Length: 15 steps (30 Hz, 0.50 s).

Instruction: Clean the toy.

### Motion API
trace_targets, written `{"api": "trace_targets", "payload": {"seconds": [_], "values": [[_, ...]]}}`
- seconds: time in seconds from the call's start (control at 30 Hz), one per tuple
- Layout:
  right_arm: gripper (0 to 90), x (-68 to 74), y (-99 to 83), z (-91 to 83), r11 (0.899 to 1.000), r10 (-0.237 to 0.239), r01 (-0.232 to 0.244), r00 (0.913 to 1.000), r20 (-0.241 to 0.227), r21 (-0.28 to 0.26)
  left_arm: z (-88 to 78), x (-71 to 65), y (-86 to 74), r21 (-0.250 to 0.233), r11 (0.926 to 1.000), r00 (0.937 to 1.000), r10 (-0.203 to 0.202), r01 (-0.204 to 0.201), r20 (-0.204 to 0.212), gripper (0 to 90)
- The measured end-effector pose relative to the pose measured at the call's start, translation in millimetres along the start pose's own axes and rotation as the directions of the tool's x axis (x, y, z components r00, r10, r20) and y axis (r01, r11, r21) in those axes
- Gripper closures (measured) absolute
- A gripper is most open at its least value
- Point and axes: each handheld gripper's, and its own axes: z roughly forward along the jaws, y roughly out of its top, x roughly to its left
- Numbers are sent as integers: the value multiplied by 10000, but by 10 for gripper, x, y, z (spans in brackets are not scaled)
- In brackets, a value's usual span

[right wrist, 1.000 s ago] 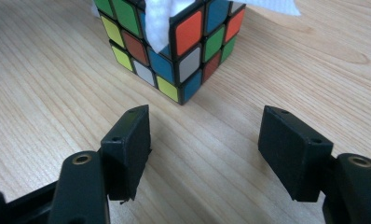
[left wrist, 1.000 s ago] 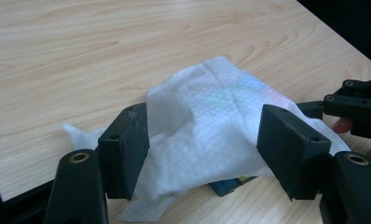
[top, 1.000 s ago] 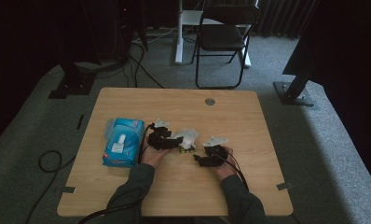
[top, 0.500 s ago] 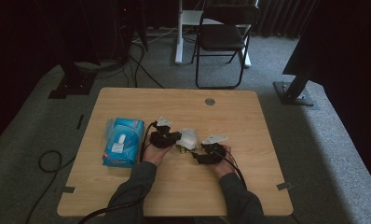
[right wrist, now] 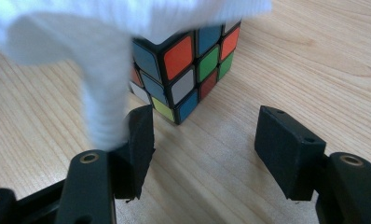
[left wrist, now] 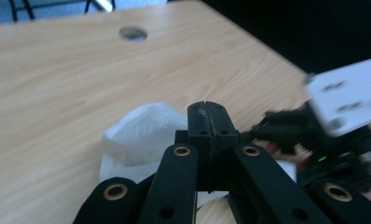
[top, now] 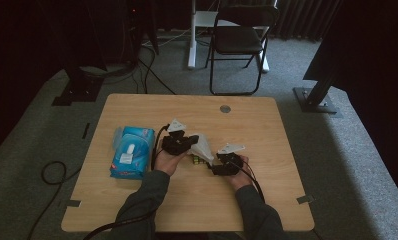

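Wipe held over a puzzle cube at mid-table.

On the wooden table (top: 137, 210), toward its left edge, a blue wipes pack (top: 132, 152). Near the middle, a white wipe (top: 203, 146) draped over the multicoloured cube (right wrist: 188, 70). Left gripper (left wrist: 208, 125) with jaws pressed together, apparently pinching the wipe's upper fold, though hard to confirm behind the jaws. Right gripper (right wrist: 204, 140) spread, nothing between its jaws, just beside the cube on the front-edge side, one jaw touching the hanging wipe.
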Motion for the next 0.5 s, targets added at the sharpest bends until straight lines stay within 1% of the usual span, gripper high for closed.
{"api": "trace_targets", "payload": {"seconds": [0.07, 0.17, 0.23, 0.3, 0.33, 0.37, 0.43, 0.5], "values": [[371, 5, 0, 0, 10000, 35, -35, 10000, -2, 26, -20, -58, 67, -273, 9996, 9995, 70, -61, 300, 900], [371, 9, -1, -1, 10000, 12, -13, 10000, 28, 54, -30, -158, 153, -546, 9982, 9976, 282, -247, 639, 900], [370, 10, -2, -4, 10000, 38, -38, 10000, 42, 43, -22, -203, 181, -635, 9975, 9960, 352, -300, 820, 900], [370, 5, -6, -8, 10000, 67, -67, 10000, 32, 28, -2, -208, 183, -680, 9976, 9939, 176, -103, 1086, 900], [369, 4, -8, -11, 9999, 117, -117, 9999, 30, 25, 9, -197, 174, -697, 9976, 9918, 37, 53, 1278, 900], [368, 1, -10, -15, 9999, 149, -149, 9999, 32, 14, 21, -189, 161, -706, 9974, 9906, -23, 121, 1370, 900], [368, -11, -15, -20, 9999, 161, -162, 9998, 66, 31, 52, -165, 123, -527, 9986, 9922, 3, 63, 1245, 900], [368, -20, -19, -23, 9999, 163, -163, 9998, 98, 26, 87, -95, 62, -322, 9994, 9952, -113, 145, 971, 900]]}}
